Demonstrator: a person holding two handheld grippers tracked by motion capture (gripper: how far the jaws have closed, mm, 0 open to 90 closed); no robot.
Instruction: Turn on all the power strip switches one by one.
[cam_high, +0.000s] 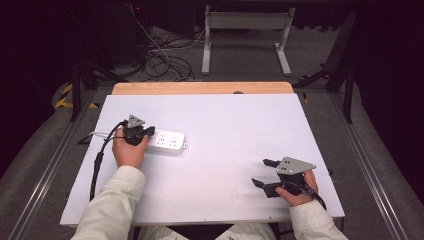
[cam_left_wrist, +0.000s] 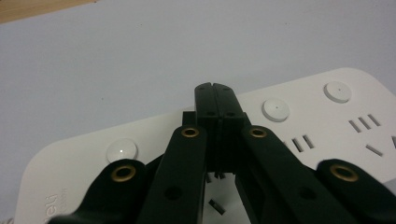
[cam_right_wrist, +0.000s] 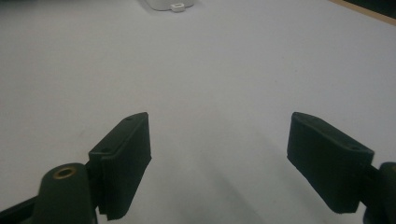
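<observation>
Left gripper: the black two-jaw left gripper (cam_high: 148, 132), held in the person's left hand (cam_high: 129, 151), sits at about 9 o'clock on the table; its jaws are pressed together with nothing between them.
Power strip: the white plastic rectangular power strip (cam_high: 169, 141) lies flat at about 9 o'clock, just right of the left hand; in the left gripper view the closed jaw tips hang over the strip's (cam_left_wrist: 299, 126) top face, between two round white buttons; whether they touch it I cannot tell.
Strip cord: a white cord (cam_high: 98, 133) leaves the strip's left end toward 9 o'clock.
Right gripper: the black right gripper (cam_high: 263, 172) with its grey three-cornered plate rests at about 4 o'clock in the right hand (cam_high: 299, 192); jaws wide apart, holding nothing, over bare tabletop.
Separation: the right gripper is well apart from the strip, whose end (cam_right_wrist: 168, 4) shows at 12 o'clock in the right gripper view.
Table: a white matte tabletop (cam_high: 225, 125) with a pale wooden edge (cam_high: 200, 88) at 12 o'clock.
</observation>
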